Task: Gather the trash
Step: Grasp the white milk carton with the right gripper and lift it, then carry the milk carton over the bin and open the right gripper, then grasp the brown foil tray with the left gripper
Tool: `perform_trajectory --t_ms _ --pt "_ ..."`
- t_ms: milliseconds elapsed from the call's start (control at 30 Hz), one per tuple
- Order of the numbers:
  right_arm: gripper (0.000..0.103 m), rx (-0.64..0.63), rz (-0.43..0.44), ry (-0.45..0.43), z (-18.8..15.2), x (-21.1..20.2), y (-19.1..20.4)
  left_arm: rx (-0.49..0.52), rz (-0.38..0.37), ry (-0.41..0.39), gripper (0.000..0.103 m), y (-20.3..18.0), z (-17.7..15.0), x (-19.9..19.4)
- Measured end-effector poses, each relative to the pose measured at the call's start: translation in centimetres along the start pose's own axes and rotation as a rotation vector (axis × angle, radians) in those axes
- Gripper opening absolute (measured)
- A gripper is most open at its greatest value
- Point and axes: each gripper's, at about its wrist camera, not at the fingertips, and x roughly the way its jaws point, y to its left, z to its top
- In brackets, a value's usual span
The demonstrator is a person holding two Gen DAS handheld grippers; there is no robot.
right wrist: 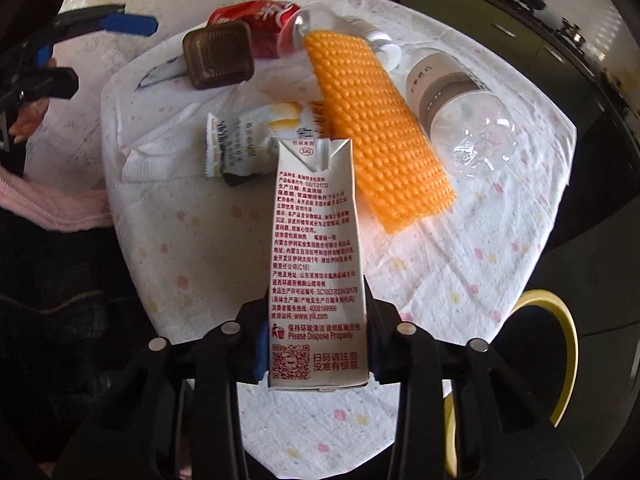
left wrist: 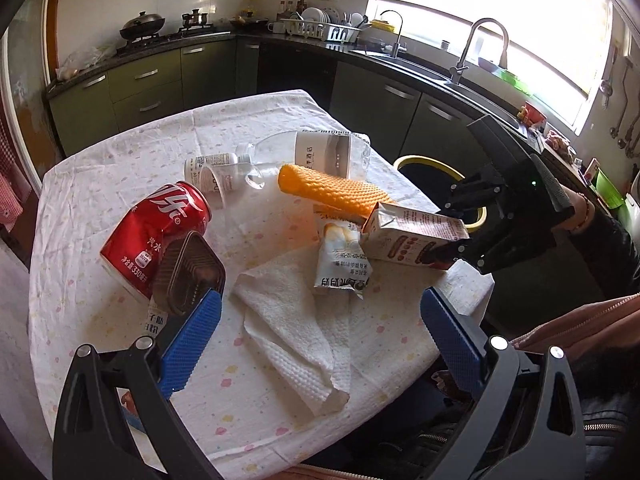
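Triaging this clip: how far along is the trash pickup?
Nothing visibly binned yet. In hand: right gripper shut on the milk carton, the yellow-rimmed bin beside the table. Left gripper open. Left: red can, clear bottle, orange foam sleeve, wrapper, napkin, brown tray.

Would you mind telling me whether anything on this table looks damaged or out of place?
The red can is dented and lies on its side. The clear plastic bottle also lies tipped over. The right gripper holds a milk carton whose top corner is torn open.
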Motion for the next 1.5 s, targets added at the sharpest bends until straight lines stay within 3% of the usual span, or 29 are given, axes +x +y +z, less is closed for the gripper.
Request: perform_trajectory --t_ms 367,567,667,833,1067,1167,1500 --pt "0.035 0.155 0.102 -0.144 -2.8 -4.8 1.2 0.004 -0.01 0.02 0.098 -0.2 -0.2 1.0" --pt "0.035 0.427 -0.104 -0.171 -5.8 -7.9 -6.1 0.021 -0.022 0.025 0.098 -0.8 -0.4 1.2" --pt "0.035 0.587 -0.224 -0.109 -8.1 -7.4 -11.0 0.025 -0.023 0.032 0.098 -1.0 -0.4 1.3" --pt "0.035 0.742 -0.291 0.019 -10.7 -4.0 -16.8 0.031 -0.024 0.038 0.098 -1.3 -0.4 1.6" --pt "0.036 0.815 -0.268 0.102 -12.2 0.3 -20.3 0.043 -0.031 0.06 0.098 -1.7 0.0 2.5" --pt "0.049 0.843 -0.276 0.083 -12.5 0.7 -20.6 0.063 -0.033 0.071 0.098 -2.2 0.3 3.1" --pt "0.054 0.844 -0.258 -0.026 -13.3 -2.1 -17.4 0.151 -0.019 0.084 0.098 -3.2 2.6 4.0"
